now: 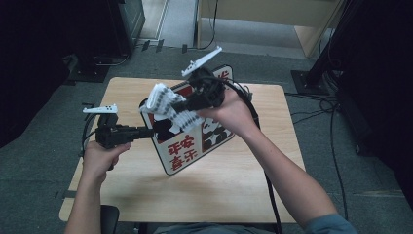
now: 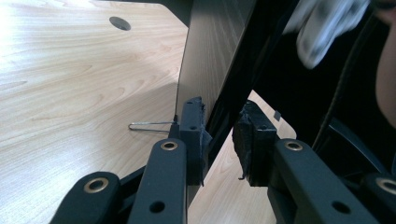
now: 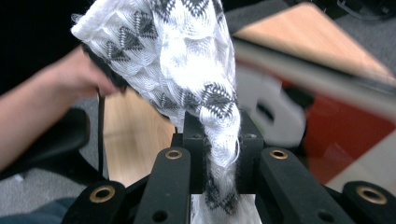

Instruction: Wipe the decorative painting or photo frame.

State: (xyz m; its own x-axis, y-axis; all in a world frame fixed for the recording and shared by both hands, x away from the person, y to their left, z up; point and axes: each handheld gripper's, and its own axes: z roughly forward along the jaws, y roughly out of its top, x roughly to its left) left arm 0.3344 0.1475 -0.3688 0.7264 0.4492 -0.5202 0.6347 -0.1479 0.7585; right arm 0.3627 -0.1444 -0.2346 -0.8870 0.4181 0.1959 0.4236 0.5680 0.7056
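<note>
Right gripper (image 3: 219, 154): jaws clamped on a bunched fold of white cloth (image 3: 177, 60) with a black zigzag weave, raised above the table (image 1: 234, 180). The right gripper view shows the knit texture and the cloth fanning out above the pads; the high view shows the same cloth (image 1: 168, 105) as a pale drape over the sign board (image 1: 190, 146).

Left gripper (image 2: 219, 135): jaws closed on the edge of the tilted board (image 2: 210, 51), pads pressing either face. The left gripper view shows the board's plain wood-grain back and a wire stand (image 2: 149, 126) on the tabletop (image 2: 70, 93); the high view shows its red, white and black printed front, with the left gripper (image 1: 146, 132) at its left edge.
</note>
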